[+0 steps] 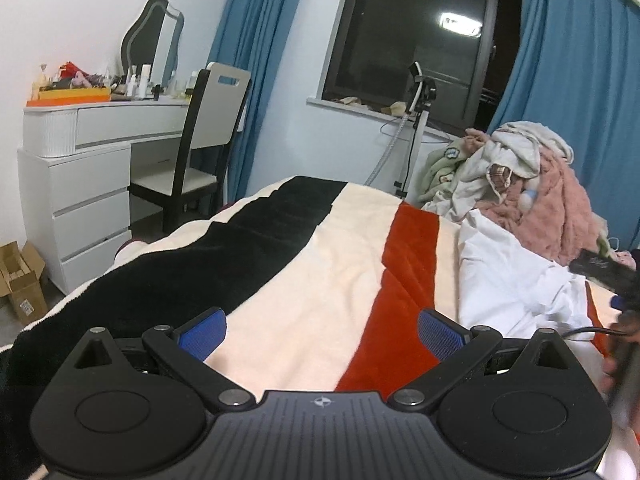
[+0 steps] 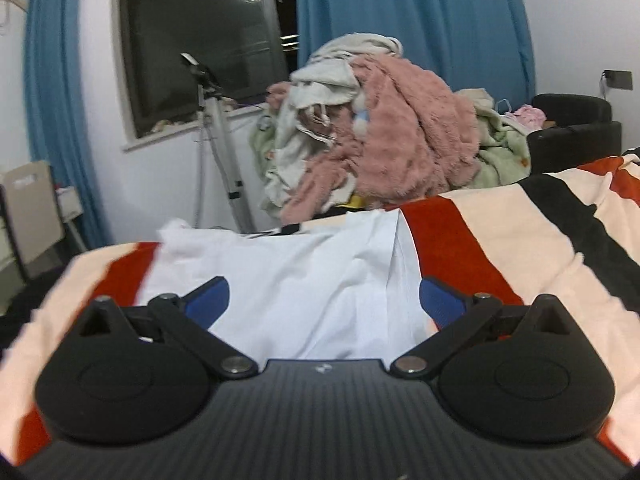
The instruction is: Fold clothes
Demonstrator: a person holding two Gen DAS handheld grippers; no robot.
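Note:
A white garment (image 2: 304, 272) lies spread and creased on the striped blanket (image 2: 500, 232), with a folded edge running down its right side. My right gripper (image 2: 324, 304) hovers just above its near part, open wide, nothing between the blue pads. In the left wrist view the same white garment (image 1: 508, 276) lies to the right. My left gripper (image 1: 322, 336) is open over the cream and red stripes of the blanket (image 1: 320, 264), holding nothing. The right gripper (image 1: 604, 268) shows blurred at the right edge, beside the garment.
A heap of unfolded clothes (image 2: 384, 132), pink, cream and green, sits at the bed's far end. A white stand (image 2: 224, 148) rises by the window (image 1: 412, 32). A dresser (image 1: 80, 184) and chair (image 1: 200, 148) stand left of the bed. A cardboard box (image 1: 20, 280) sits on the floor.

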